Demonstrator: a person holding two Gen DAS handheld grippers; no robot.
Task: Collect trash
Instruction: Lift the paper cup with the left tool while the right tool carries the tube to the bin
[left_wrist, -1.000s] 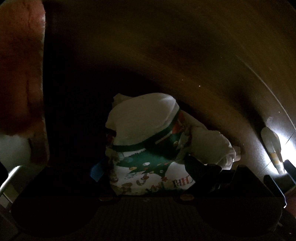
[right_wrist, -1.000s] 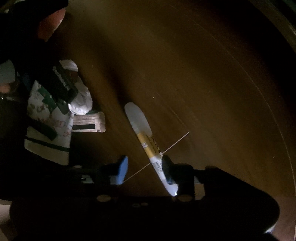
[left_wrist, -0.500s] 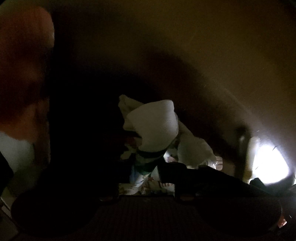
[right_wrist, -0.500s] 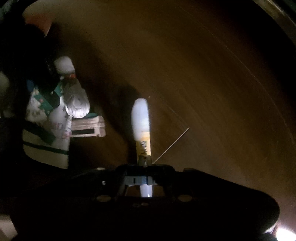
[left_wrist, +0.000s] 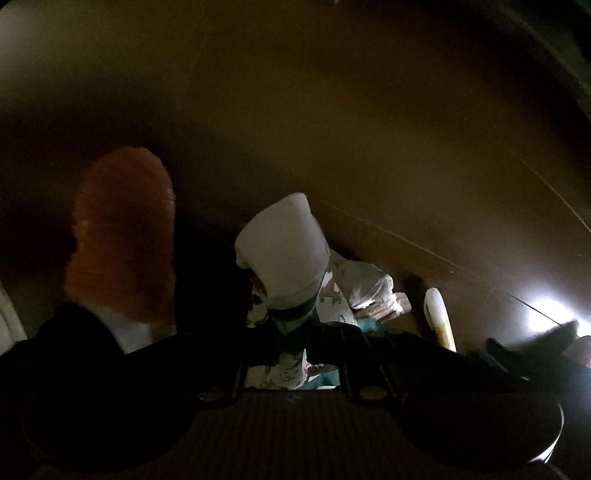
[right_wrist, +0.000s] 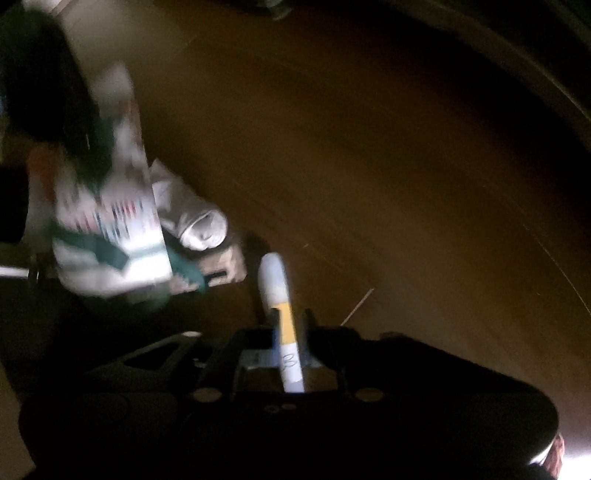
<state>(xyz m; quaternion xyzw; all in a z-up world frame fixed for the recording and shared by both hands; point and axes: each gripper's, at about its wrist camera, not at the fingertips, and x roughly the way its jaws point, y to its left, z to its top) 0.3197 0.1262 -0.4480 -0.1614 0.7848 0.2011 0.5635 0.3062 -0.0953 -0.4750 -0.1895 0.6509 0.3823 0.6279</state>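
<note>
The scene is dark and partly blurred. My left gripper (left_wrist: 295, 343) is shut on a white paper bag with green Christmas print (left_wrist: 284, 254) and holds it up; the bag also shows at the left of the right wrist view (right_wrist: 107, 229). My right gripper (right_wrist: 290, 332) is shut on a long white and yellow wrapper (right_wrist: 280, 295), which sticks out forward between the fingers. The wrapper also shows in the left wrist view (left_wrist: 437, 314). A crumpled white paper (right_wrist: 192, 218) and a small flat packet (right_wrist: 225, 266) lie on the brown floor (right_wrist: 369, 166) beside the bag.
A fuzzy orange slipper (left_wrist: 122, 236) is at the left of the left wrist view. A thin white stick (right_wrist: 356, 308) lies on the floor right of the wrapper. A bright glare (left_wrist: 550, 314) sits at the right edge.
My right gripper closed on the white and yellow wrapper and lifted it. My left gripper rose with the Christmas bag, and the slipper came further into view.
</note>
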